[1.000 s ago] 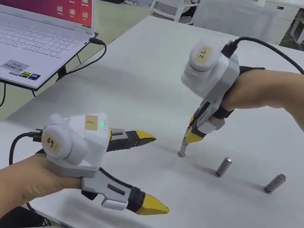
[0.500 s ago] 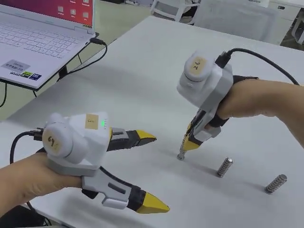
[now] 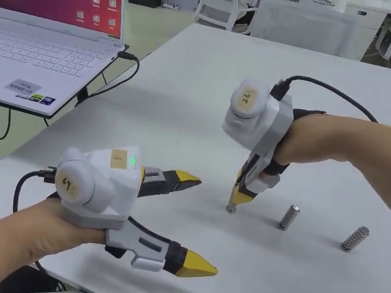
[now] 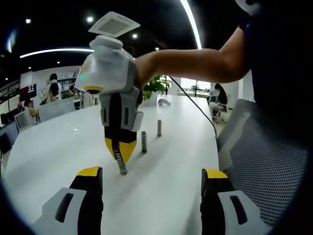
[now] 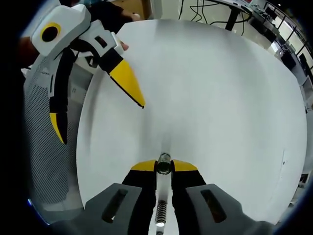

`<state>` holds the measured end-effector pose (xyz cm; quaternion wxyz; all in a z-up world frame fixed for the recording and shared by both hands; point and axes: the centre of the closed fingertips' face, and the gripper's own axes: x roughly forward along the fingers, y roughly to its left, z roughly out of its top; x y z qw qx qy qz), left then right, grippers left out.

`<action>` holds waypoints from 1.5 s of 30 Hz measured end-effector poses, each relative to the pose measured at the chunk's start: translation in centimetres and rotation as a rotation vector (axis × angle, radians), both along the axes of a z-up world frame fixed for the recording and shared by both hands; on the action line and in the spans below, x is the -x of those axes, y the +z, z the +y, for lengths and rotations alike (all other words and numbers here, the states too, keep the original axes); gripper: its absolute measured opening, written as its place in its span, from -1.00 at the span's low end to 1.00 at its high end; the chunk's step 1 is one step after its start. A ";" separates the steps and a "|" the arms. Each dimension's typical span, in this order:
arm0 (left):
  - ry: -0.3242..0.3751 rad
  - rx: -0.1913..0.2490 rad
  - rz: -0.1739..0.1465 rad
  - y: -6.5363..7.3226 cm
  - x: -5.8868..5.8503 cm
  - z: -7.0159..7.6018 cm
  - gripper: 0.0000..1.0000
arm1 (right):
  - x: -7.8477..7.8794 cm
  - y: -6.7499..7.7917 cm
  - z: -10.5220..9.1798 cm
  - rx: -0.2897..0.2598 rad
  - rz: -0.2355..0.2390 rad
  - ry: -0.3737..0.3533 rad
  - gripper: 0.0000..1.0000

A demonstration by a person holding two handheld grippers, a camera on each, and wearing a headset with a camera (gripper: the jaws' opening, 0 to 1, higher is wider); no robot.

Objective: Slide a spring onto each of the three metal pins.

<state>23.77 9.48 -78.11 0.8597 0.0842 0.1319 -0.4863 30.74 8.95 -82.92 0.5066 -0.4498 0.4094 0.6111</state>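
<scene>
**Two look done, one is in hand**

Head view: the right tool [image 3: 241,196] points down at the surface [image 3: 183,91]. Its jaws are closed to a narrow gap on the held spring [image 3: 231,205], whose lower end touches the surface. To its right stands the middle spring [image 3: 288,216], and well apart from that the end spring [image 3: 354,238]. Neither tool touches those two. The left tool [image 3: 191,222] hovers near the person, jaws wide apart with nothing in them. A laptop [image 3: 49,61] lies off to the left.

Left gripper view: the three coils stand in a row. The held spring is upright under the right tool's yellow tips, its coil showing from the tips down to the surface. The other two stand upright behind it. This view's own jaws are spread wide with nothing between them.

Right gripper view: the jaws pinch the held spring along its length. A round metal end [image 5: 164,164] shows between the tips, probably a pin's. I cannot tell how far the coil has gone down over it. The left tool sits at the upper left, open.

Judgement: no bare pin shows beside the middle and end springs, so each likely covers its pin. That would make two of three finished. What seems left is seating the third fully and letting go.
</scene>
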 end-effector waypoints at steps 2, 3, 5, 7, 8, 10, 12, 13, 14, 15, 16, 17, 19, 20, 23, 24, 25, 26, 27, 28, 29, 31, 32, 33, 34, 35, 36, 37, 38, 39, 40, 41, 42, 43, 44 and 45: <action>-0.001 -0.001 0.002 0.0 0.0 0.0 0.58 | -0.1 -0.1 -0.1 0.004 0.000 0.000 -0.83; -0.001 -0.001 0.002 -0.1 0.0 0.0 0.57 | -0.1 -0.2 -0.1 0.006 0.000 0.000 -0.83; -0.001 -0.001 0.003 -0.1 0.0 -0.1 0.57 | -0.1 -0.3 0.0 0.005 -0.001 -0.001 -0.83; -0.001 0.000 0.003 -0.1 0.0 -0.1 0.57 | -0.1 -0.3 0.0 0.005 -0.001 -0.004 -0.83; -0.001 0.001 0.003 -0.1 0.0 -0.2 0.57 | 0.0 -0.4 0.0 0.004 -0.002 -0.004 -0.83; -0.002 0.000 0.004 -0.1 0.1 -0.2 0.57 | 0.0 -0.5 0.0 0.006 0.001 -0.007 -0.83; -0.002 0.000 0.004 -0.1 0.1 -0.2 0.56 | -0.1 -0.6 0.0 0.004 0.001 -0.009 -0.83; -0.002 0.001 0.004 -0.1 0.1 -0.2 0.56 | -0.1 -0.7 0.1 0.003 0.002 -0.011 -0.83; -0.002 0.001 0.004 -0.1 0.1 -0.2 0.56 | -0.1 -0.7 0.1 0.003 0.002 -0.011 -0.83; -0.001 0.000 0.004 -0.1 0.1 -0.1 0.56 | -0.2 -0.8 0.1 0.003 0.001 -0.011 -0.83; 0.000 0.001 0.005 -0.1 0.1 -0.1 0.56 | -0.1 -0.8 0.1 0.003 0.001 -0.011 -0.83; 0.000 0.000 0.005 -0.2 0.1 -0.1 0.56 | -0.1 -0.9 0.2 0.004 0.002 -0.010 -0.83; 0.001 0.000 0.006 -0.2 0.1 -0.1 0.56 | -0.1 -1.1 0.2 0.008 0.002 -0.008 -0.83; 0.002 0.000 0.006 -0.2 0.1 -0.1 0.56 | -0.1 -1.1 0.1 0.009 0.002 -0.008 -0.83; 0.002 0.000 0.008 -0.3 0.1 0.0 0.56 | -0.1 -1.1 0.3 0.003 0.006 -0.010 -0.83; 0.002 -0.001 0.008 -0.3 0.1 -0.1 0.56 | -0.1 -1.1 0.3 0.004 0.005 -0.009 -0.83; 0.001 -0.001 0.008 -0.3 0.1 -0.1 0.56 | -0.1 -1.1 0.3 0.004 0.007 -0.009 -0.82; 0.001 -0.001 0.009 -0.3 0.1 -0.1 0.56 | 0.0 -1.1 0.3 0.002 0.010 -0.008 -0.82; 0.001 -0.001 0.008 -0.3 0.1 -0.1 0.56 | 0.0 -1.1 0.3 0.001 0.013 -0.009 -0.82; 0.001 -0.001 0.008 -0.3 0.0 -0.1 0.56 | 0.1 -1.1 0.3 0.000 0.015 -0.011 -0.82; 0.001 0.000 0.008 -0.3 0.0 -0.1 0.56 | 0.1 -1.1 0.3 0.001 0.014 -0.011 -0.81; 0.001 0.001 0.008 -0.3 0.0 -0.1 0.56 | 0.1 -1.2 0.3 0.000 0.014 -0.009 -0.80; 0.001 0.001 0.008 -0.3 0.0 -0.1 0.56 | 0.1 -1.2 0.3 -0.002 0.016 -0.012 -0.76; 0.001 0.000 0.007 -0.3 0.0 -0.1 0.55 | 0.1 -1.2 0.3 -0.002 0.017 -0.013 -0.74; 0.001 0.000 0.008 -0.3 0.0 -0.1 0.56 | 0.1 -1.2 0.3 -0.003 0.016 -0.011 -0.74; 0.002 0.000 0.009 -0.3 0.0 -0.1 0.56 | 0.1 -1.1 0.3 -0.006 0.012 -0.010 -0.73; 0.002 0.001 0.009 -0.3 0.0 -0.1 0.56 | 0.1 -1.1 0.3 -0.007 0.012 -0.012 -0.72; 0.002 0.001 0.010 -0.3 0.0 -0.1 0.56 | 0.1 -1.1 0.3 -0.007 0.014 -0.015 -0.71; 0.002 0.001 0.011 -0.4 0.0 -0.1 0.56 | 0.1 -1.1 0.3 -0.007 0.014 -0.015 -0.70; 0.002 0.000 0.011 -0.4 0.0 -0.1 0.55 | 0.1 -1.1 0.3 -0.009 0.013 -0.015 -0.69; 0.002 0.000 0.011 -0.4 0.0 0.0 0.55 | 0.1 -1.1 0.3 -0.010 0.012 -0.016 -0.67; 0.002 0.003 0.012 -0.4 0.0 -0.1 0.56 | 0.1 -1.1 0.2 -0.010 0.014 -0.019 -0.65; 0.002 0.002 0.011 -0.4 0.0 -0.1 0.56 | 0.1 -1.1 0.2 -0.010 0.015 -0.019 -0.63; 0.002 0.002 0.011 -0.4 -0.1 0.0 0.56 | 0.1 -1.1 0.1 -0.012 0.014 -0.019 -0.61; 0.002 0.002 0.011 -0.4 -0.1 0.0 0.56 | 0.1 -1.1 0.1 -0.013 0.013 -0.020 -0.58; 0.002 0.002 0.011 -0.4 -0.1 0.0 0.56 | 0.1 -1.1 0.1 -0.016 0.012 -0.022 -0.56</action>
